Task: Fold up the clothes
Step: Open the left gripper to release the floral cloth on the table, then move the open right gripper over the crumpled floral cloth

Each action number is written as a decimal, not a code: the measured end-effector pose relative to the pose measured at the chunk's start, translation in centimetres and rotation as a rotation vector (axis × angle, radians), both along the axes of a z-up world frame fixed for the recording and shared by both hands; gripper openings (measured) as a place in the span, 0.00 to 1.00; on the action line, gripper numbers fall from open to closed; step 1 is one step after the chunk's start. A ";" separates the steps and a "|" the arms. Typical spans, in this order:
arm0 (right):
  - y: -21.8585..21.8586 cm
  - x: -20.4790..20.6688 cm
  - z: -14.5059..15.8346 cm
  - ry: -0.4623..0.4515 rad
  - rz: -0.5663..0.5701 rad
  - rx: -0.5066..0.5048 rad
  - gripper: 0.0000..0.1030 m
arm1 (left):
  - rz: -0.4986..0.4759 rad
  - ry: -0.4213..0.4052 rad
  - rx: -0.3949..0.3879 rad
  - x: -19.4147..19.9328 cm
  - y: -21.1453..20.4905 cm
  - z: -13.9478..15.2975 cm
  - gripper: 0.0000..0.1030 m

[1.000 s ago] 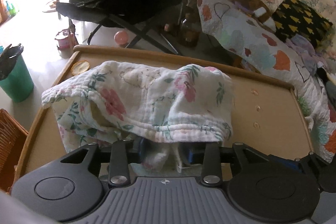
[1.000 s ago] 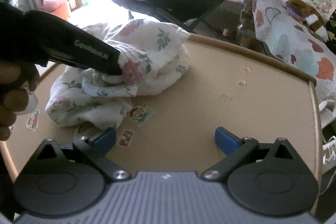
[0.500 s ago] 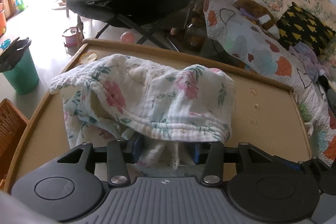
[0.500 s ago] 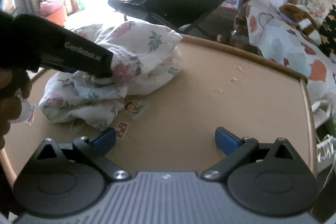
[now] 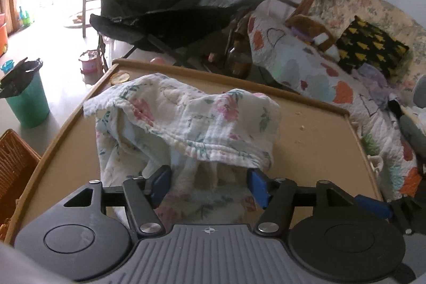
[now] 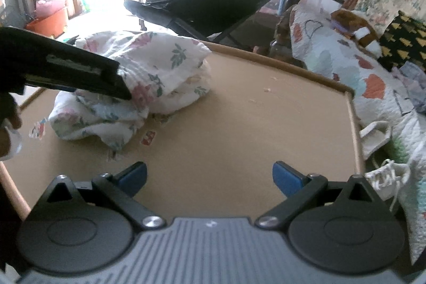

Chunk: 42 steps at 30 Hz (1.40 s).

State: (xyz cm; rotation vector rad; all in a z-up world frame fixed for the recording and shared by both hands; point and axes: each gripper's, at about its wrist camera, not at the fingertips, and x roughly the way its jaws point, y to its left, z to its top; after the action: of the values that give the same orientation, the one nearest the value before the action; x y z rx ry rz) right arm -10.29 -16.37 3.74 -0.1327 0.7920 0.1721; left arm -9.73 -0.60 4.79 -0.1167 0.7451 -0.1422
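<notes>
A white floral cloth (image 5: 186, 119) lies bunched on the tan table (image 5: 314, 156). My left gripper (image 5: 209, 186) sits at the near edge of the bundle. Its jaws are opening, and a loose fold of the cloth hangs between the blue pads (image 5: 159, 184) without being squeezed. In the right wrist view the same cloth (image 6: 165, 71) is at the table's left, with the left gripper (image 6: 123, 91) pushed into its side. My right gripper (image 6: 210, 175) is open over bare table, to the right of the cloth and apart from it, with nothing between its pads.
Stickers (image 6: 148, 137) lie on the table by the cloth. A person's hand (image 6: 8, 129) shows at the left edge. Beyond the table stand a dark folding chair (image 5: 186, 17) and a quilt-covered sofa (image 5: 319, 76). A green cup (image 5: 26, 103) and a wicker basket (image 5: 13, 164) are left of it.
The left jaws have spread from a tight pinch on the cloth to a wide gap. The bundle has slid over one sticker. Both grippers have drawn back a little.
</notes>
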 end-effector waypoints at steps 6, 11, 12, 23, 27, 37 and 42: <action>-0.6 -1.8 -0.2 -0.008 -0.032 -0.044 0.98 | 0.004 -0.012 -0.011 -3.5 0.3 0.0 0.65; -0.9 -3.2 -0.3 -0.012 -0.058 -0.070 0.98 | -0.008 -0.042 -0.015 -6.0 0.5 0.4 0.65; -0.9 -3.4 -0.3 -0.016 -0.064 -0.074 0.98 | -0.008 -0.051 -0.019 -6.5 0.6 0.5 0.65; -1.7 -5.6 0.6 -0.058 -0.123 -0.061 0.98 | -0.038 -0.124 -0.010 -10.5 1.1 2.2 0.65; -1.9 -6.2 1.0 -0.077 -0.132 -0.052 0.98 | -0.050 -0.139 -0.004 -11.7 1.3 2.2 0.65; -1.9 -7.2 1.9 -0.125 -0.164 -0.015 0.98 | -0.027 -0.157 -0.014 -13.5 2.5 2.8 0.65; -1.9 -7.3 2.4 -0.141 -0.177 0.012 0.98 | -0.003 -0.148 -0.032 -14.1 3.3 3.2 0.65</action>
State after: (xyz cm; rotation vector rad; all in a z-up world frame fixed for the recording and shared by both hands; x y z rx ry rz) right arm -17.61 -18.28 6.15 -0.0617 0.6581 -0.0001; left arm -23.80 2.74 7.99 -0.1340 0.5953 -0.1635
